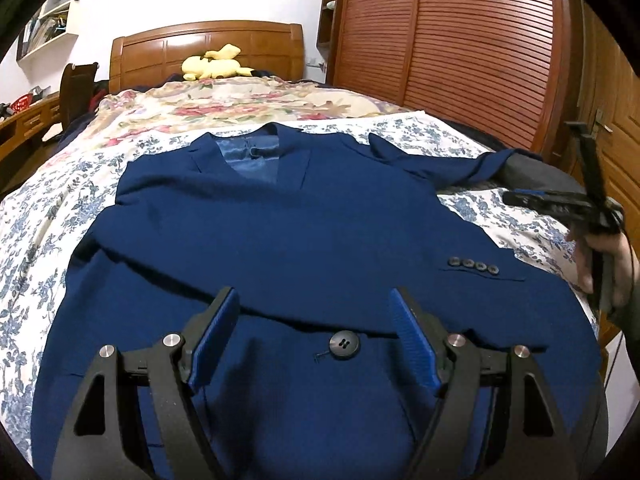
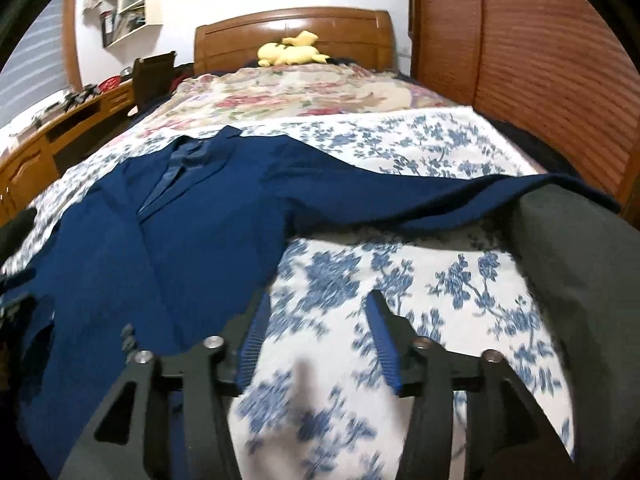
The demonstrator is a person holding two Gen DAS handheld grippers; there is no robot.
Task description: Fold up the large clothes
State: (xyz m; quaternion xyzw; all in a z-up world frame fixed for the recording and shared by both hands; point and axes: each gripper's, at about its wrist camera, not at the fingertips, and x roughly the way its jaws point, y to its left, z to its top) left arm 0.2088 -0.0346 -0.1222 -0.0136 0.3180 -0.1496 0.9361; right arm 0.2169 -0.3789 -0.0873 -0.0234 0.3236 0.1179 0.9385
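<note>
Left wrist view, nearest bit: our left tongs (image 1: 314, 330) hang over the lower front of the blue blazer (image 1: 280, 232), fingers spread wide with nothing pinched, and the big front button (image 1: 344, 345) sits right between them.

Left tongs vs blazer: directly above it, so honestly this hand is the closer one to the body of the garment.

Blazer on the bed: lying flat and face up on the blue-flowered sheet (image 1: 36, 216), hem toward us, collar (image 1: 248, 148) pointing at the headboard (image 1: 208, 46). So we'd call the long axis near-to-far, straight up the bed.

One sleeve: already lying across the front, cuff buttons (image 1: 474, 265) out on the right side.

Right wrist view, nearest bit: our right tongs (image 2: 318, 338) are parted too, empty, hovering over bare sheet just beside the blazer's right edge. Pretty blurry down there.

Right tongs vs blazer: the body lies off to their left, and the other sleeve (image 2: 440, 196) stretches sideways across the view beyond the fingertips, its far end draped over a dark grey cushion-like thing (image 2: 580, 280).

What we reckon decides the next move: that outstretched sleeve runs crosswise to the blazer's long axis, ahead of the right tongs, so the right hand looks best placed to bring it in.

Far end: yellow plush toy (image 1: 212, 65) by the headboard, well apart from everything.
</note>
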